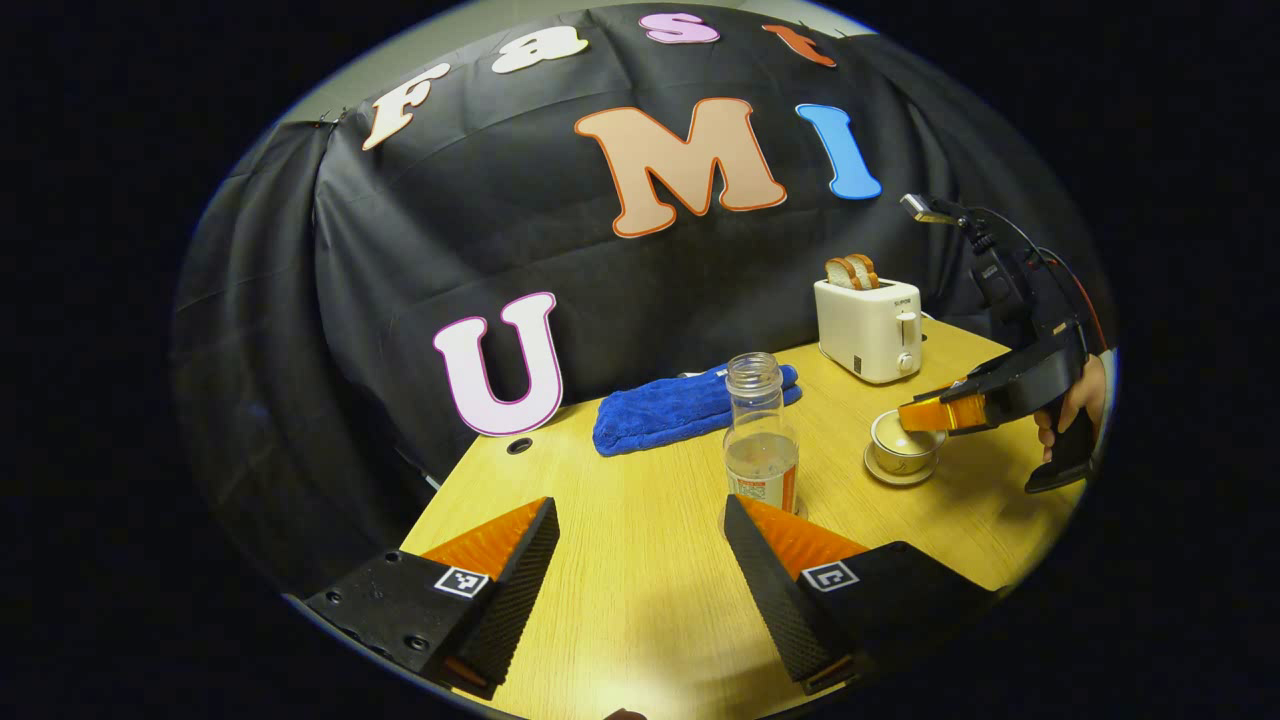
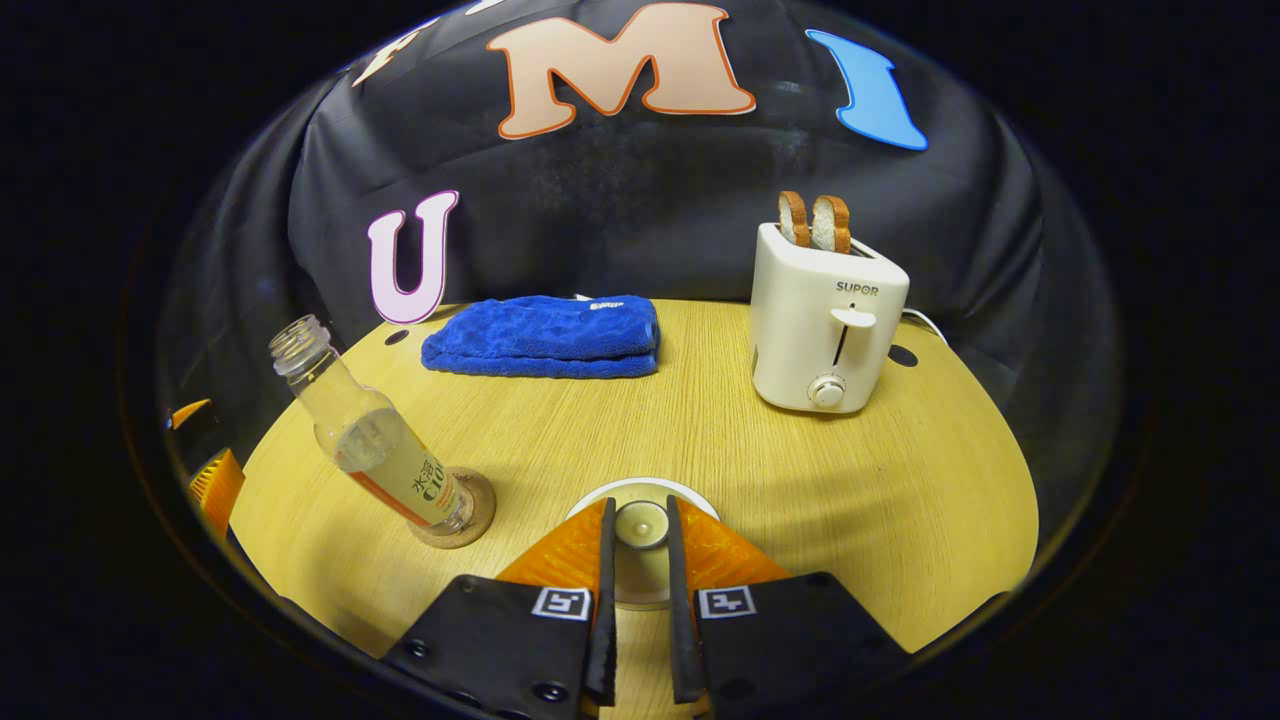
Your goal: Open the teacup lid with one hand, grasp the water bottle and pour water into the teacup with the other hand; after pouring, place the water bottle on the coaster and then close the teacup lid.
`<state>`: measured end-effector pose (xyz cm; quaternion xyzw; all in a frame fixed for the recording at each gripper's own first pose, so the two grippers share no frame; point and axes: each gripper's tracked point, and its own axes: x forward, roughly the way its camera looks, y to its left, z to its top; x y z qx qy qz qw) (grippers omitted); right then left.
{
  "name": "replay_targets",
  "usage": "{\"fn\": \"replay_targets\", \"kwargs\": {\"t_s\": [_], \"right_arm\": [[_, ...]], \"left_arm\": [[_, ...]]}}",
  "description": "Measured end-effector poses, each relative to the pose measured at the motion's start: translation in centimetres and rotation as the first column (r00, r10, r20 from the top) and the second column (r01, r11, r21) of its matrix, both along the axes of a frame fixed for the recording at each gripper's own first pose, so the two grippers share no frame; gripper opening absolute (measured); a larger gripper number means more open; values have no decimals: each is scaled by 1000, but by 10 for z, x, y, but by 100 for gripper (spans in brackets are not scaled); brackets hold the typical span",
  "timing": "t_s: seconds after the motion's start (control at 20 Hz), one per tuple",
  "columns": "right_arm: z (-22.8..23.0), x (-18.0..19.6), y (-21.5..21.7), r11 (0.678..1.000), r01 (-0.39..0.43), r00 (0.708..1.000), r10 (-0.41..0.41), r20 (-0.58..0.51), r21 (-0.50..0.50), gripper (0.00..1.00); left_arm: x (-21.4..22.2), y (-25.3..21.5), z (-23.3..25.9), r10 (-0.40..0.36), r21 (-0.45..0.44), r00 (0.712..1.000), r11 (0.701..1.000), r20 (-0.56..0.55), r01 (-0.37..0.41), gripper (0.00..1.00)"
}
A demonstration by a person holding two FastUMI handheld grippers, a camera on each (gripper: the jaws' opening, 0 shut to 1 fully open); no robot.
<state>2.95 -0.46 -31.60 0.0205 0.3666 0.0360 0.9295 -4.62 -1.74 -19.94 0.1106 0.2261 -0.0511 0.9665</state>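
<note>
My right gripper (image 2: 637,590) pinches the lid (image 2: 640,523) knob, fingers nearly closed, over the teacup (image 1: 903,440); lower it level, release once seated; left gripper (image 1: 640,560) wide open, empty; bottle (image 2: 372,440) stands on the coaster (image 2: 470,520) beyond.

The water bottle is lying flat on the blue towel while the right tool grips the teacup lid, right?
Not quite. The water bottle stands on the coaster, apart from the blue towel, as the right gripper view shows. The right tool does grip the teacup lid.
</note>
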Motion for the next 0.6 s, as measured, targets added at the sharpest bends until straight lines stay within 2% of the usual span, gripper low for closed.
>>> {"fn": "replay_targets", "kwargs": {"t_s": [0.1, 0.25, 0.35, 0.6], "right_arm": [[0, 0, 0, 1000, 3, 1000, -3, 4, -7, 28], [0, -1, 0, 1000, 9, 1000, -9, -4, -7, 27], [7, -4, 3, 1000, 7, 1000, -7, 5, 11, 38], [60, -8, 7, 1000, -9, 989, 6, 151, 19, 99]], "left_arm": [[2, 1, 3, 2, -5, 1000, 1000, 4, -2, 97], [5, 2, 10, 1, -15, 1000, 1000, 13, -1, 97], [7, 1, 16, -4, -24, 1000, 1000, 24, 4, 97], [22, -5, 40, -19, -83, 998, 996, 67, 24, 97]]}}
